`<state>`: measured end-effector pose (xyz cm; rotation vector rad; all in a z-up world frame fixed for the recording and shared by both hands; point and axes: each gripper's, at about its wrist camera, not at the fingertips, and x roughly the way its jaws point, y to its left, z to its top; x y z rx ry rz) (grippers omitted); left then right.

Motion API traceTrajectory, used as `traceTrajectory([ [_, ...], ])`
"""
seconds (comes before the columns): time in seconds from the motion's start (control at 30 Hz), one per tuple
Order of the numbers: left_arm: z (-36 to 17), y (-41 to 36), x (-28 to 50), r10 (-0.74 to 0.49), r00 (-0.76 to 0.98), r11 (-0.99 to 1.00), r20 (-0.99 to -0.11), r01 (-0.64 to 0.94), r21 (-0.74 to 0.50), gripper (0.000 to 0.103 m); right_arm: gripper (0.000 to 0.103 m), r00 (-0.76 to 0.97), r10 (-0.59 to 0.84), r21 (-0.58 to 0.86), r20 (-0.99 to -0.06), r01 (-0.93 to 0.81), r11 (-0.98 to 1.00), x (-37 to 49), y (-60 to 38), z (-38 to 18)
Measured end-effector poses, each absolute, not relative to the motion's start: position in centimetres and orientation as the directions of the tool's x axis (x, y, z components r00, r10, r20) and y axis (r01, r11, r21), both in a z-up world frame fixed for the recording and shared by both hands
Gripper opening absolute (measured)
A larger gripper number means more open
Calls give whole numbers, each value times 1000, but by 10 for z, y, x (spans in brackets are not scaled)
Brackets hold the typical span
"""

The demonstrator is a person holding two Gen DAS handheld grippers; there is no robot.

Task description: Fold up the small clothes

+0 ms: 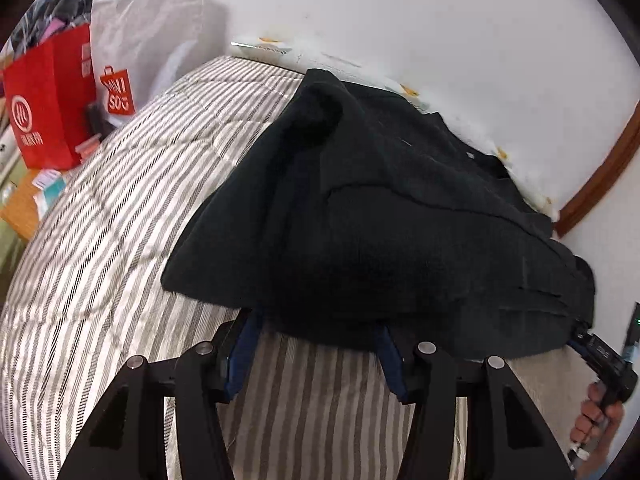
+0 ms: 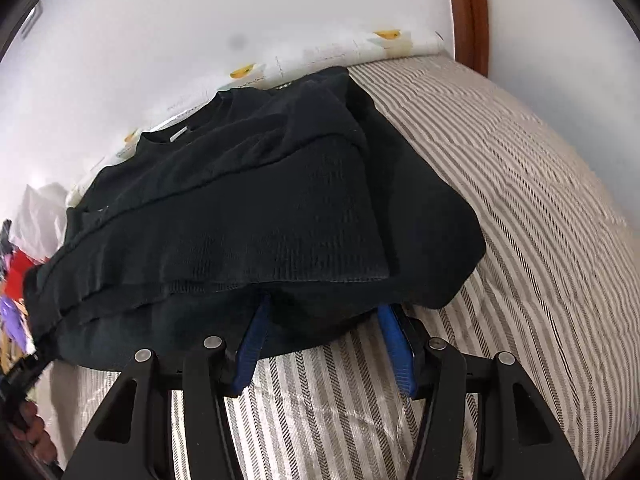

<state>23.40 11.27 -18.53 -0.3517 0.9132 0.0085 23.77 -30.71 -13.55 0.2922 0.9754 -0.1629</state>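
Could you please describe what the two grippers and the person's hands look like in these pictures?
Both grippers, left gripper and right gripper, have matte black angular linkage arms with round silver pivot pins and flat blue fingers. The right hand is bare-skinned, gripping a black handle, with a pale band at the wrist. No cables show.

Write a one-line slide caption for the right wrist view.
Open right gripper slides its blue fingers under the near edge of a folded black sweater on a striped quilt.
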Motion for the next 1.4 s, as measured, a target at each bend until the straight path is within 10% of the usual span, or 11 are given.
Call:
traceTrajectory([
  [0.1,-185,111,238,-126,617,942,-777,-171,-288,22,9,566,9,163,-824,222,961,239,-300,-135],
  [0.17,-183,114,237,-139,624,935,-769,-173,-310,15,6,575,-10,143,-818,220,965,238,-296,-133],
  [0.93,-173,114,120,-166,611,959,-774,-83,-271,14,5,591,21,138,-806,154,978,133,-286,-113],
  [1.4,-159,98,88,-277,588,953,-760,65,-297,26,26,613,17,40,-790,24,999,125,-245,-91],
])
